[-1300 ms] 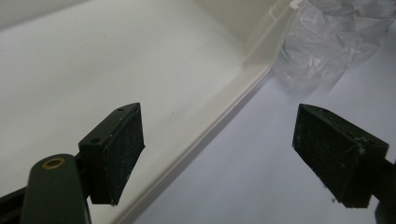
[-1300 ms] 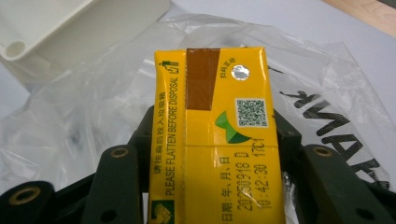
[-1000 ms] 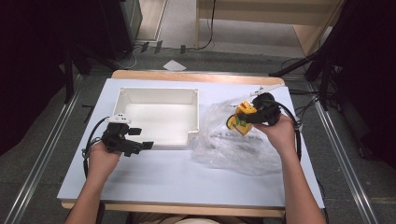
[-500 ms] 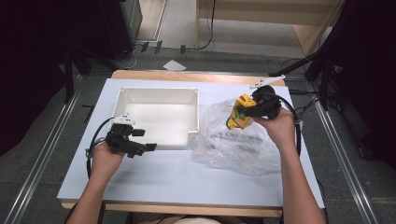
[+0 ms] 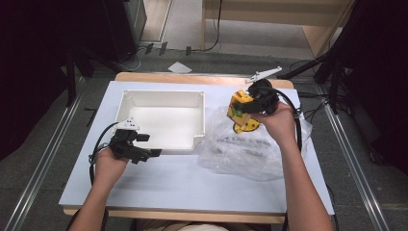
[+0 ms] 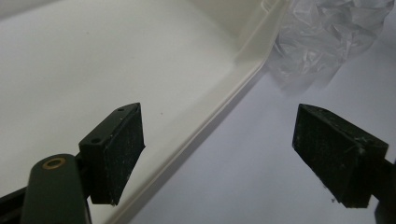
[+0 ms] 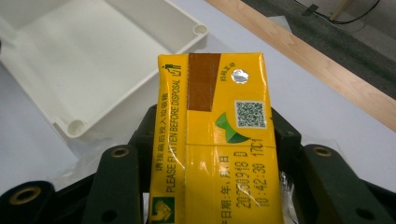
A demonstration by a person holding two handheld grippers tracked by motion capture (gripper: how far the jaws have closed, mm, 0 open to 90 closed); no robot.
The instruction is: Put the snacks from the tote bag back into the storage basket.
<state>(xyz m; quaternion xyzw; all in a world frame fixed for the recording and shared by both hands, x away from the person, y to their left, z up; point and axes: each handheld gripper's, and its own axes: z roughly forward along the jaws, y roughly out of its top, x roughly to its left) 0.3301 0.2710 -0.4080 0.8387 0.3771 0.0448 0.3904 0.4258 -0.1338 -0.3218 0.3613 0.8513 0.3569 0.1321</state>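
Observation:
My right gripper (image 5: pixel 245 107) is shut on a yellow drink carton (image 5: pixel 240 111), held in the air above the crumpled clear plastic bag (image 5: pixel 240 149). In the right gripper view the carton (image 7: pixel 219 135) stands between the black jaws, its printed face toward the camera. A white plastic tray (image 5: pixel 163 120) sits empty at the table's left half, and its corner (image 7: pixel 140 51) lies beyond the carton. My left gripper (image 5: pixel 146 147) rests open at the tray's near left rim. In the left gripper view its pads (image 6: pixel 116 149) straddle the tray rim (image 6: pixel 224 112) with nothing gripped.
The white table top (image 5: pixel 183 187) has bare room in front of the tray and bag. A wooden strip (image 5: pixel 192 78) edges the far side. A slip of paper (image 5: pixel 179 67) lies on the floor beyond. Dark stands and cables flank both sides.
My right hand has lifted the yellow carton up out of the plastic bag and a little toward the far side. The left gripper has stayed by the tray rim.

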